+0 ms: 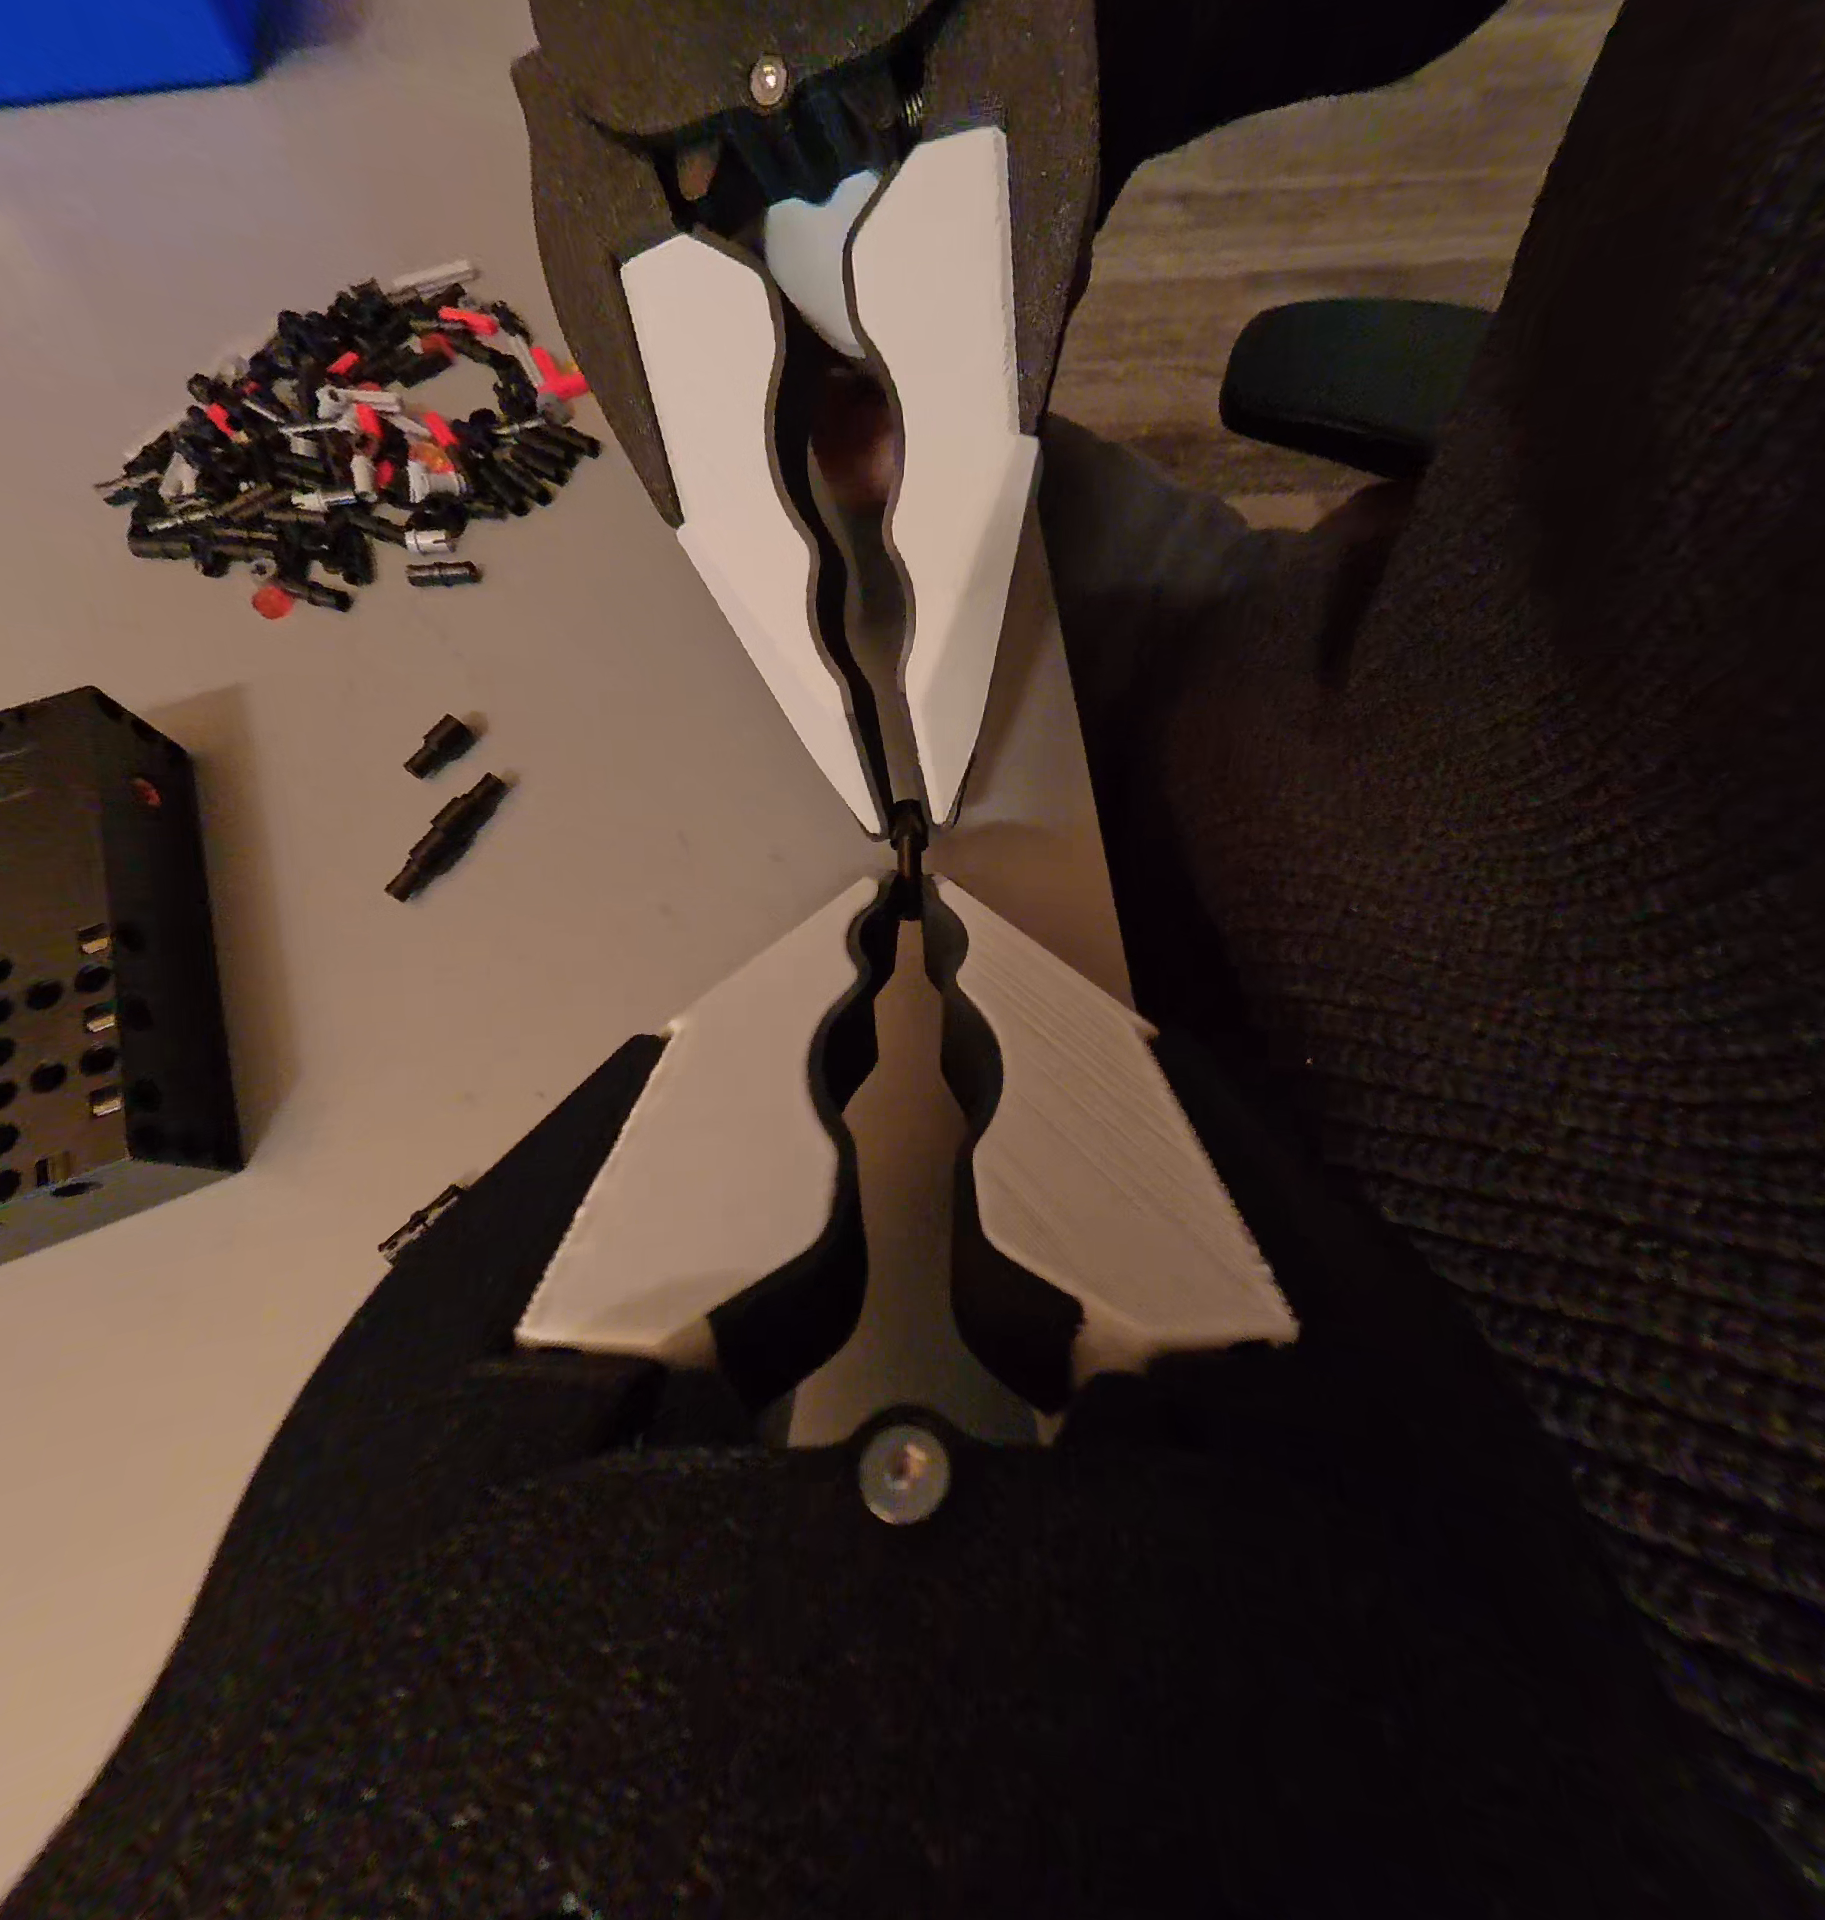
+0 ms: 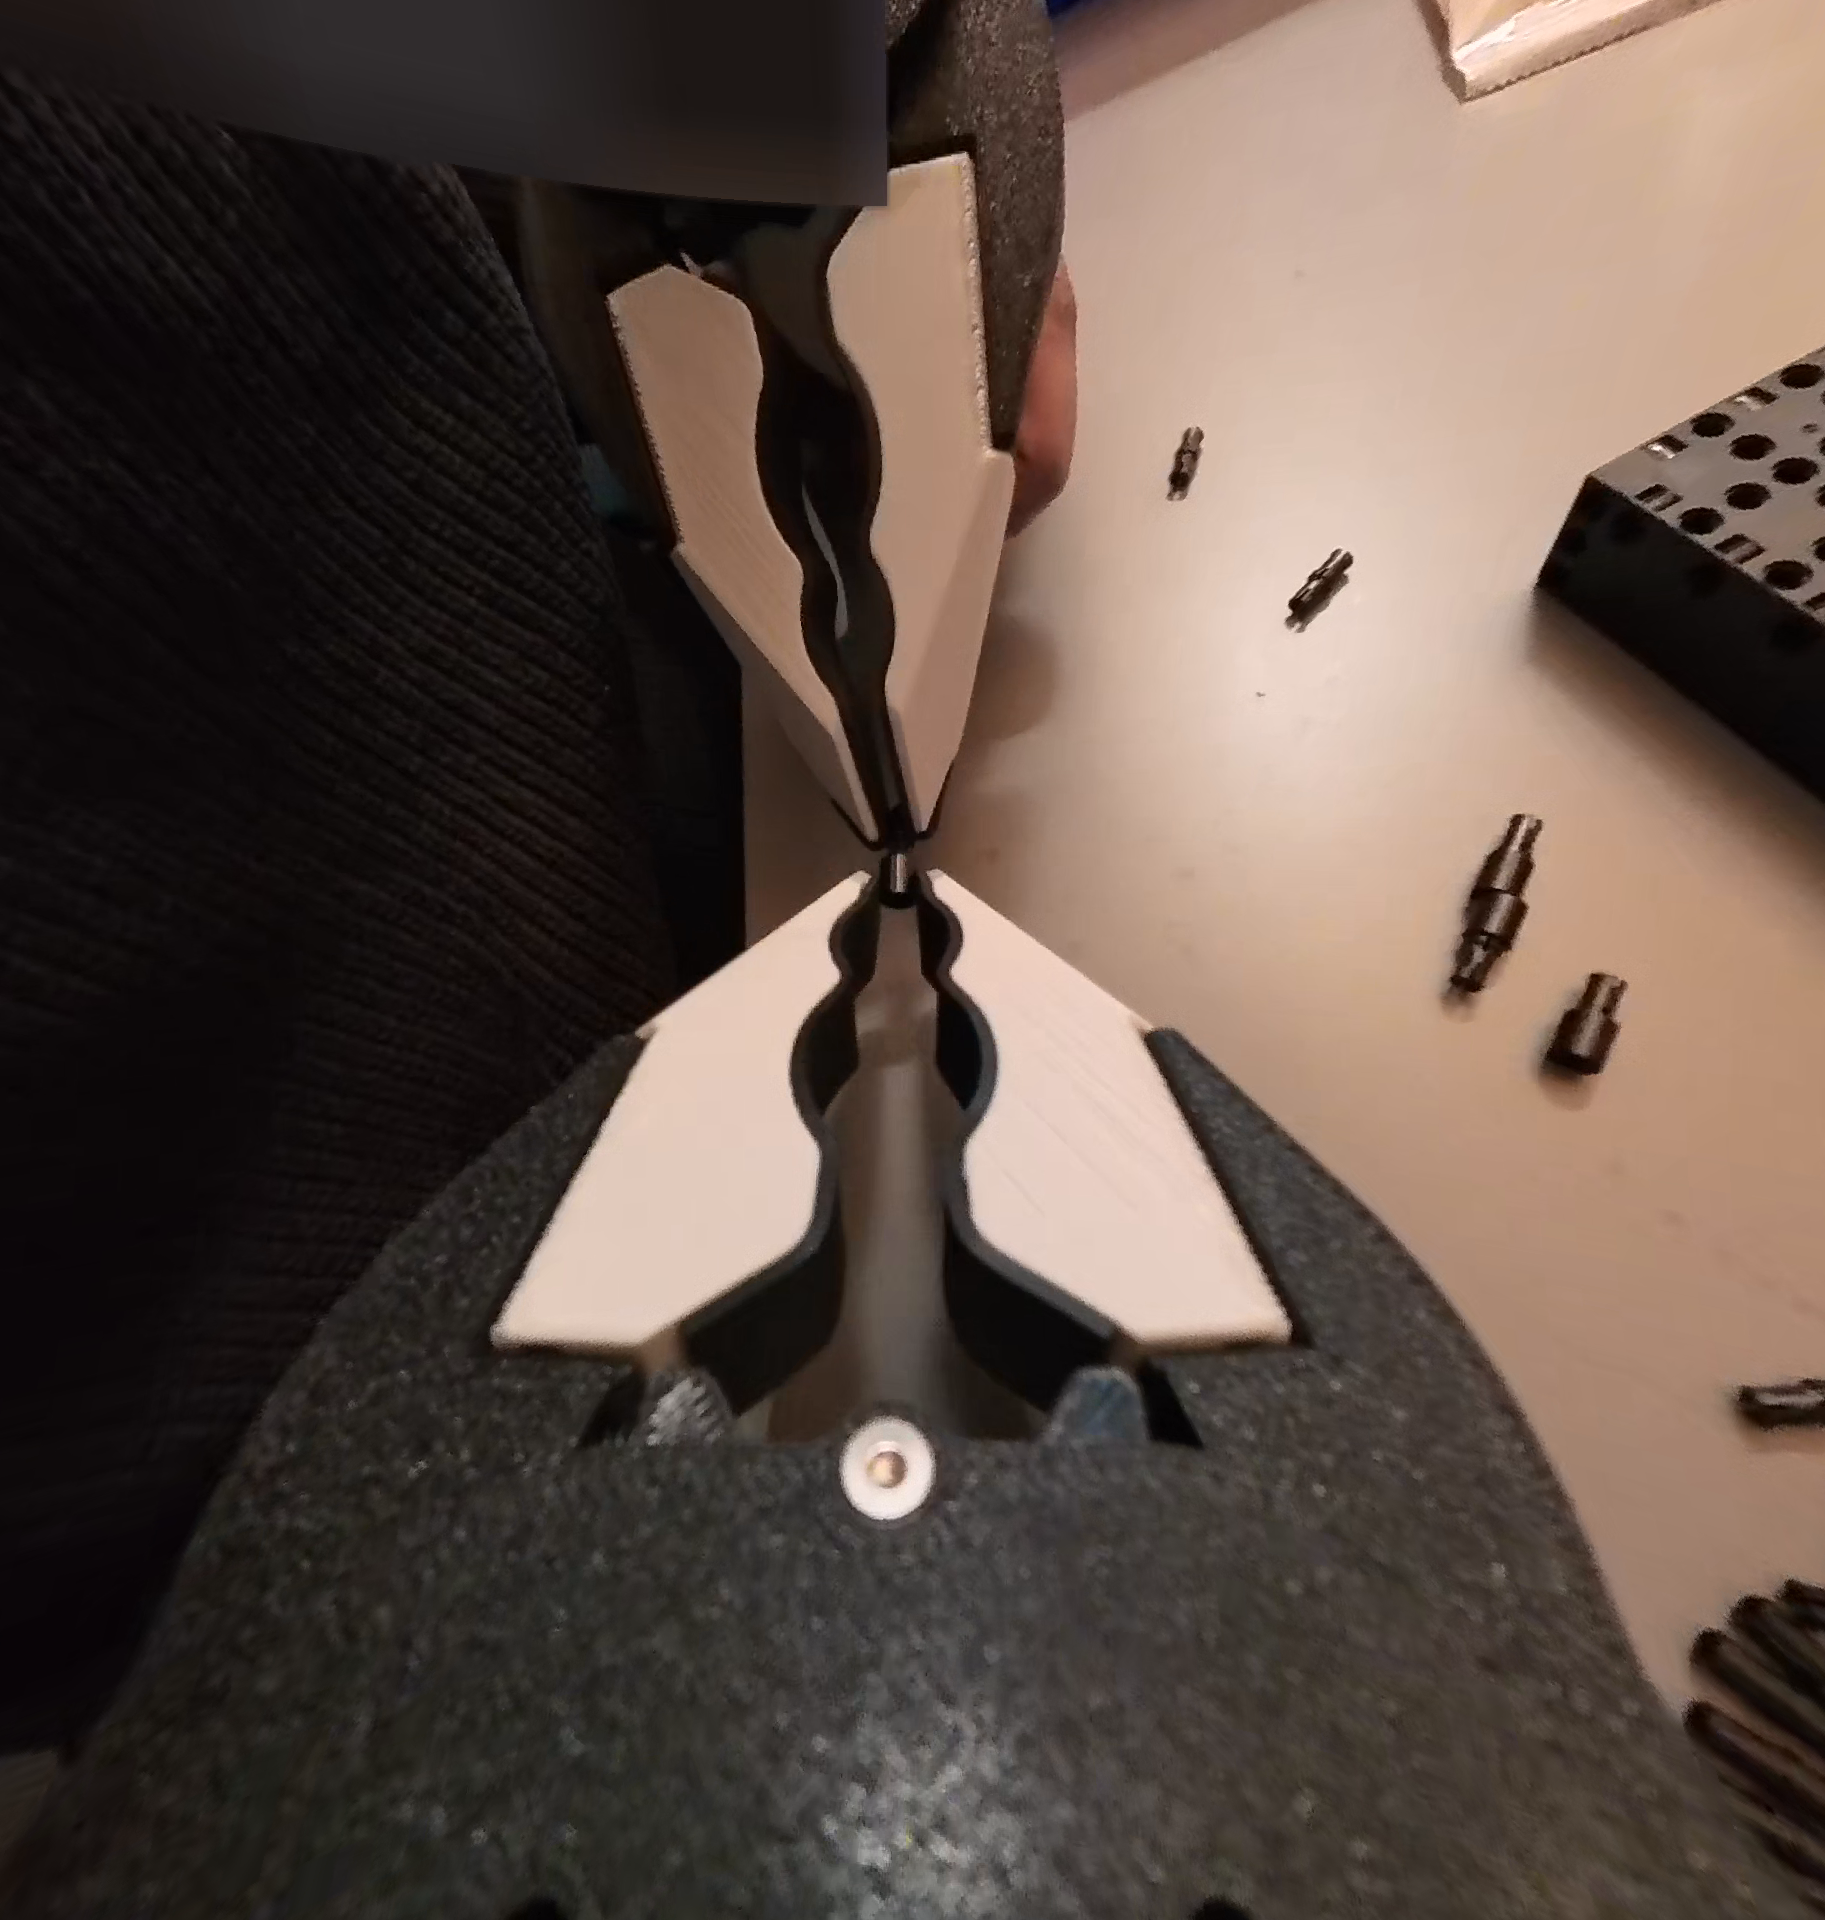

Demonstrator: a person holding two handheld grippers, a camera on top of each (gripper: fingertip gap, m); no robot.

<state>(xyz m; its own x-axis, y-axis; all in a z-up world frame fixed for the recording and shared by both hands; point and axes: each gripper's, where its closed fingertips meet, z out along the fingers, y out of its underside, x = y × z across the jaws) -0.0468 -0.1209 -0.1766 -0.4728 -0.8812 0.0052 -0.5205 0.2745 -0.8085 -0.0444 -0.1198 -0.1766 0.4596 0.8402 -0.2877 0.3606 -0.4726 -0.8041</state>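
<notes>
My two grippers meet tip to tip above the edge of a white table [image 1: 596, 644]. In the left wrist view my left gripper [image 1: 903, 896] comes up from below, its jaws closed on one end of a small black pin [image 1: 906, 860]. My right gripper [image 1: 908, 826] comes down from above and pinches the other end. The right wrist view shows the same from the other side: my right gripper [image 2: 895, 885] is below, the left gripper [image 2: 900, 826] above, and the black pin [image 2: 897, 868] is between them. Whether it is one pin or two joined I cannot tell.
A pile of black, red and grey pins [image 1: 357, 436] lies on the table. A black perforated block [image 1: 66, 966] stands at the left and also shows in the right wrist view [image 2: 1739, 561]. Loose black pins [image 1: 451, 831] [image 2: 1495, 899] lie near it. A dark knit fabric [image 1: 1614, 935] fills the right side, with a chair armrest [image 1: 1344, 384] behind it. The tips of both grippers are at nearly the same place.
</notes>
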